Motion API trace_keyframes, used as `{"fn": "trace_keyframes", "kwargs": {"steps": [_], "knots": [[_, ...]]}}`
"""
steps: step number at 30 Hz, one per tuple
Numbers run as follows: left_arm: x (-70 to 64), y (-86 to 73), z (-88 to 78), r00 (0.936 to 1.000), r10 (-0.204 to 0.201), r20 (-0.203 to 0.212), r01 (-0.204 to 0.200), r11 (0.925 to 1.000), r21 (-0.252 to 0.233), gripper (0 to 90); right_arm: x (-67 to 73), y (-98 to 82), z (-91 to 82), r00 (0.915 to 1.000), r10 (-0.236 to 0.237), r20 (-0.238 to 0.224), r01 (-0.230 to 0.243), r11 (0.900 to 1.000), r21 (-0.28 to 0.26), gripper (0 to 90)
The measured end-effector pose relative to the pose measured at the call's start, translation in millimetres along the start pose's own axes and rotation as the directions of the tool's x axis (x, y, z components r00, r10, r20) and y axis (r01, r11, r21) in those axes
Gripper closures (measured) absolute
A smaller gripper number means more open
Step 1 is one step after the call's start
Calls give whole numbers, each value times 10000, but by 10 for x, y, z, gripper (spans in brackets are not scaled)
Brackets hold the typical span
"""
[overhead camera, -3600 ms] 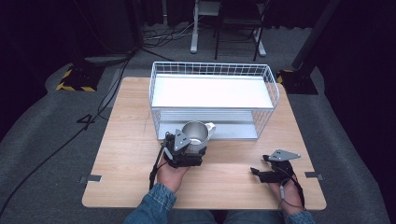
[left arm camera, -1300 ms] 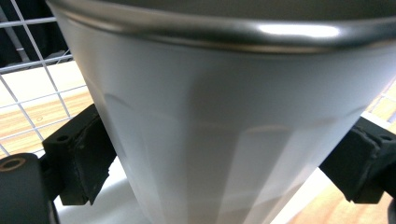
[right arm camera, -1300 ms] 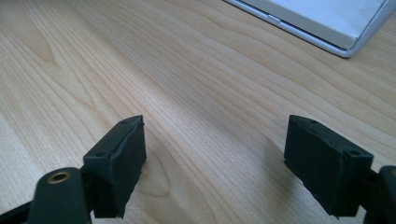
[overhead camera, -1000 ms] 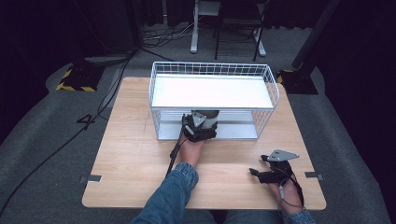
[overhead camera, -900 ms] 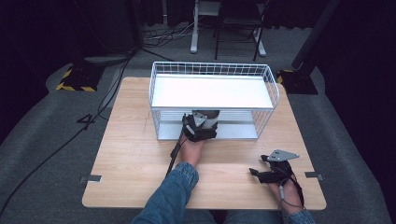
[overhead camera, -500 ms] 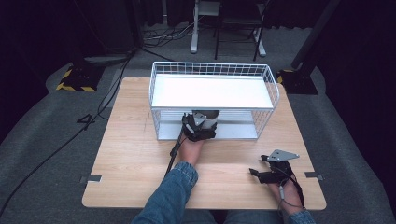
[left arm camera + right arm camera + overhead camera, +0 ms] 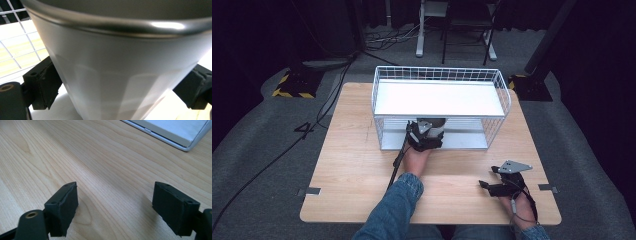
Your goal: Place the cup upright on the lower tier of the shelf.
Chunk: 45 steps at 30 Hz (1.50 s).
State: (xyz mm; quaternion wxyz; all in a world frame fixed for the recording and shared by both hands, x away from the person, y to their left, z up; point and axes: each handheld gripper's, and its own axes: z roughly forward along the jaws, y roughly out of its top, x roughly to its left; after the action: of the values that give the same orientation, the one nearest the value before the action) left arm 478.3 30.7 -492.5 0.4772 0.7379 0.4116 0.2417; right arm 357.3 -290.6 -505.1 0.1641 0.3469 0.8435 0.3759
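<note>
In the left gripper view the cup runs past the top, right and bottom edges, so its mouth, base and any handle are cut off. It hides most of the rack behind it, leaving wires at 9 to 11 o'clock. The left gripper has its fingers half covered by the cup wall, and the right one runs off at 4 o'clock.

From the high view the cup is mostly hidden under the rack's upper shelf and behind the left gripper; whether it touches the lower shelf cannot be told.

The right gripper is too small there to read its fingers. In the right gripper view its fingers are cropped at the bottom, and the rack's base is cut off at 1 o'clock.
</note>
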Motion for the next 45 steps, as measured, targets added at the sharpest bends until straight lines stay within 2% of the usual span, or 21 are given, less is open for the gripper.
{"fn": "trace_keyframes", "kwargs": {"steps": [5,6,9,17,21,28,33,36,39,45], "knots": [[19,7,-22,9996,-206,180,207,9998,-39,16,3,0,-2,10000,-15,25,15,10000,10,212],[21,8,-32,9997,-199,154,199,9998,-27,8,4,0,-2,10000,-14,21,14,10000,0,213],[24,5,-70,9990,-142,420,146,9999,-92,1,4,-1,-2,10000,-39,4,39,10000,3,212],[24,-3,-282,9996,-50,279,57,9997,-226,0,0,1,0,10000,0,-18,0,10000,19,211],[4,-5,-442,9991,179,382,-165,9992,-352,0,-2,1,0,10000,-10,-56,10,10000,26,211],[-36,-107,-751,9956,-69,938,111,9990,-440,0,-8,2,2,9999,3,-137,-2,10000,43,210],[-44,-125,-1003,9942,-85,1070,165,9971,-742,0,-8,2,2,9999,20,-140,-19,10000,52,209],[-60,-108,-1140,9925,-95,1222,180,9975,-687,0,-4,2,3,9999,-11,-120,11,10000,43,207],[-78,-127,-1282,9917,-85,1285,215,9947,-1006,0,2,3,6,9998,-54,-208,55,10000,27,205],[-22,-199,-1540,9937,-138,1110,250,9947,-999,0,0,6,9,9997,-54,-230,56,10000,70,193]]}}
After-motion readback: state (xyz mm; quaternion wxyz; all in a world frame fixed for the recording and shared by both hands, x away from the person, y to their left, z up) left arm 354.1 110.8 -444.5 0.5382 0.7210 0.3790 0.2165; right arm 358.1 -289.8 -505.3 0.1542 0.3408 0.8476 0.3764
